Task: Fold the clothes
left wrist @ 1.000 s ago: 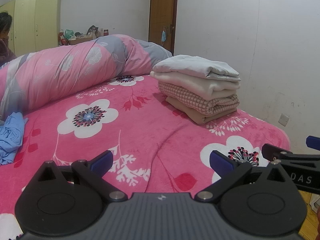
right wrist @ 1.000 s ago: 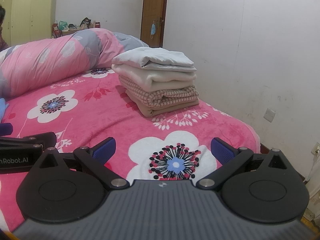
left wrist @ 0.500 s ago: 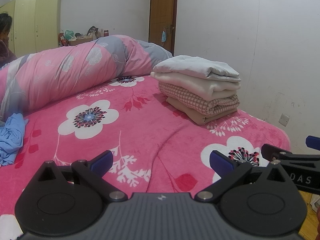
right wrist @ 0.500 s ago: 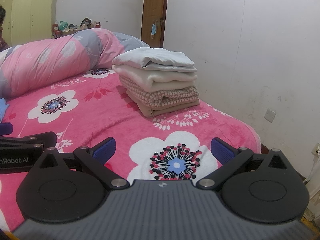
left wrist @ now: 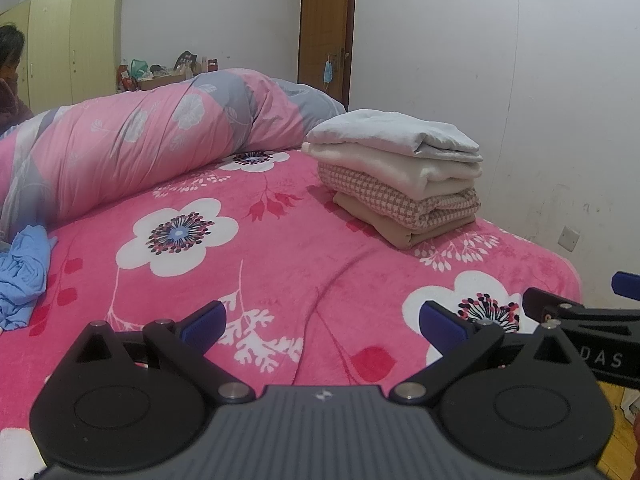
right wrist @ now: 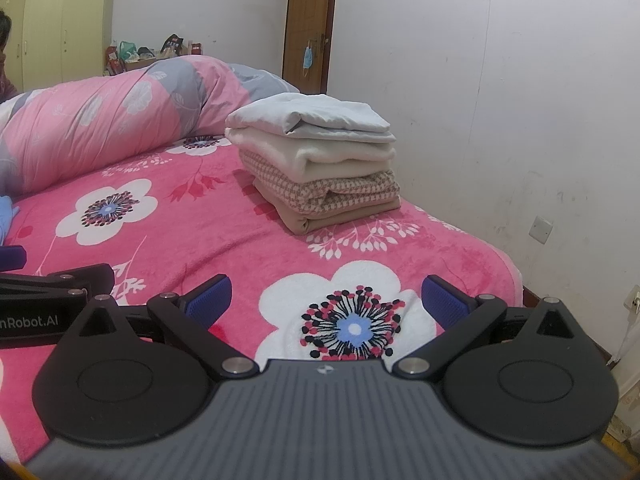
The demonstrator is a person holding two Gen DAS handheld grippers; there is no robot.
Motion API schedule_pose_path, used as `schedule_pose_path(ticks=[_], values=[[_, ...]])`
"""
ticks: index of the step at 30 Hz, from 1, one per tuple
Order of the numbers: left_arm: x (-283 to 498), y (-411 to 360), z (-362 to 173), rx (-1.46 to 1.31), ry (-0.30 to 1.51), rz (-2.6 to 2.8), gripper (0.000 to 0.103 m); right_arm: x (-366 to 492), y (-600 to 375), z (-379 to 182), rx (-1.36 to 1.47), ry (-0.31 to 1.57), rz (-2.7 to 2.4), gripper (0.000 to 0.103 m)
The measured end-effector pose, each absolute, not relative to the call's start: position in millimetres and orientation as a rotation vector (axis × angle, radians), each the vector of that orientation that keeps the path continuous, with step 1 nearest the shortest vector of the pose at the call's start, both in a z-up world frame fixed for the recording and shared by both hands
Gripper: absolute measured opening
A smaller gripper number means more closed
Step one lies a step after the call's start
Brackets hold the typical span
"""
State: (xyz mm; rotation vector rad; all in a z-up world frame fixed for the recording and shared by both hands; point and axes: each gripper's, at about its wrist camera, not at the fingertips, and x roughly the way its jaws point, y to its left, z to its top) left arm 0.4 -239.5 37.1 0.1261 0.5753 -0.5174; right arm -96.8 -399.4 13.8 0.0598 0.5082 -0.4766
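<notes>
A neat stack of folded clothes point(left wrist: 400, 178) point(right wrist: 320, 164) sits on the pink floral bed near the wall: pale grey on top, then cream, checked and tan. A crumpled blue garment point(left wrist: 22, 270) lies at the bed's left edge; only a sliver of the blue garment point(right wrist: 7, 208) shows in the right wrist view. My left gripper point(left wrist: 322, 326) hovers open over the bedspread with nothing between its fingers. My right gripper point(right wrist: 326, 298) is open too, over a white flower print, well short of the stack. Each gripper's arm shows at the edge of the other's view.
A rolled pink and grey quilt point(left wrist: 160, 140) runs along the bed's far side. A white wall point(left wrist: 520, 80) borders the bed on the right, with a brown door point(left wrist: 326, 24) behind. A person point(left wrist: 10, 76) sits at far left by yellow wardrobes point(left wrist: 72, 40).
Almost nothing differs; the views shift by only a few pixels and both grippers stay open over the bed.
</notes>
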Motion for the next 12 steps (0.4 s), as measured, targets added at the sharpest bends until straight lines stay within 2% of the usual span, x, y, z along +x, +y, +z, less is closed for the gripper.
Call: schedule_pose_path(ticks=[12], values=[[0.7,-236.6,35.7,0.121,0.579,-0.515,0.103,-97.4,-398.2,13.4,0.057,0.51,-0.473,0.102]])
